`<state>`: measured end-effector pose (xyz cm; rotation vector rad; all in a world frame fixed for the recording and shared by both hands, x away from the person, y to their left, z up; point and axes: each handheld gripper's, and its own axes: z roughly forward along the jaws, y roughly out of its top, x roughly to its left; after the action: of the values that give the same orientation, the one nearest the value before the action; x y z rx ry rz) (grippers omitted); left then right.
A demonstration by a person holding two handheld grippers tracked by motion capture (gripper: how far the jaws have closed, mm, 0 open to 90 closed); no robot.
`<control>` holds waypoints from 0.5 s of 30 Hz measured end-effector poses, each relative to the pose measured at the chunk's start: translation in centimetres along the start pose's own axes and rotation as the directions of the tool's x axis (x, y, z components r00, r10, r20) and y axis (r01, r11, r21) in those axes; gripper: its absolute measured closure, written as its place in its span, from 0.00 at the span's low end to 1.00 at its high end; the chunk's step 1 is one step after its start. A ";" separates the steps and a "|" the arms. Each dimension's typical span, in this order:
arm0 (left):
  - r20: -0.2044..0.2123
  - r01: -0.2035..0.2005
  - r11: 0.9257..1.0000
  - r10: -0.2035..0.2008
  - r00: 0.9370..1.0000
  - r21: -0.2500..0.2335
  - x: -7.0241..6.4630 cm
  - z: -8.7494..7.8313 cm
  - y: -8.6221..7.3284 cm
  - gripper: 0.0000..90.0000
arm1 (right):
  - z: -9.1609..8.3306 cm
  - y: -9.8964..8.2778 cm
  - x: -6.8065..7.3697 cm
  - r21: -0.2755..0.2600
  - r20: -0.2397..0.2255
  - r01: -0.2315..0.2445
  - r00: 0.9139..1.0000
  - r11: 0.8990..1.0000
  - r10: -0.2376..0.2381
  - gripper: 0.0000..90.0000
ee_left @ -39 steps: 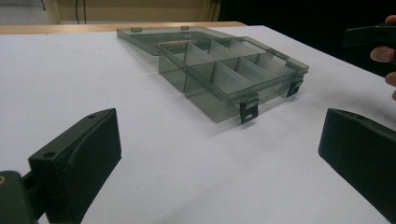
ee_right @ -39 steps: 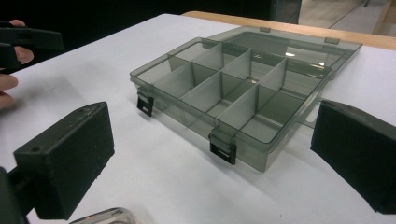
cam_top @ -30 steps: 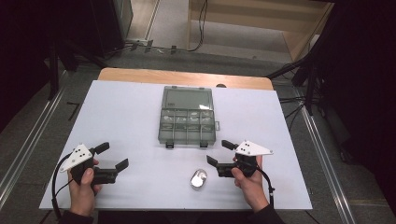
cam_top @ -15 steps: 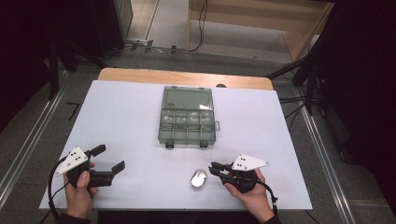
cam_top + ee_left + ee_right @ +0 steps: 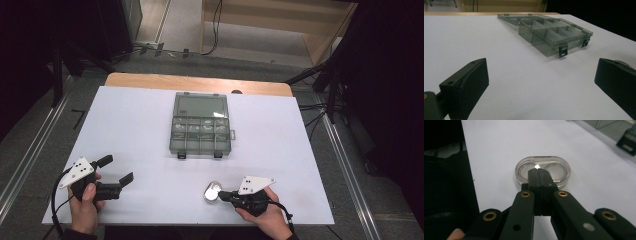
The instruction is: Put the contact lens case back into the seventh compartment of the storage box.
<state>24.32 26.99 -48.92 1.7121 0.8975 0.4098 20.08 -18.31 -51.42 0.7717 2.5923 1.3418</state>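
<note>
Right gripper (image 5: 538, 173) — jaws just closed — lowered onto clear case (image 5: 542, 171).

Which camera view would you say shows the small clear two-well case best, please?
The right gripper view: the clear two-well case lies close, both round wells plain, just beyond the shut right claw. The high view shows it small; the left gripper view gives a sliver.
</note>
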 end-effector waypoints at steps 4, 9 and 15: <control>-0.002 -0.002 1.000 0.002 1.000 0.002 0.0 0.1 0.0 0.00 | 0.6 0.0 0.3 0.032 -0.008 0.033 0.999 0.999 -0.032 0.98; -0.004 -0.001 1.000 0.001 1.000 0.003 0.0 0.1 -0.1 0.00 | 0.9 0.0 0.3 0.036 -0.014 0.032 0.999 0.999 -0.031 0.98; -0.002 -0.001 1.000 0.001 1.000 0.005 0.0 0.2 -0.1 0.00 | 1.3 0.3 0.6 0.044 -0.018 0.038 0.999 0.998 -0.038 0.98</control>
<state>24.41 26.86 -49.07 1.7172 0.8996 0.4104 20.13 -16.97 -51.90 0.7165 2.6446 1.2909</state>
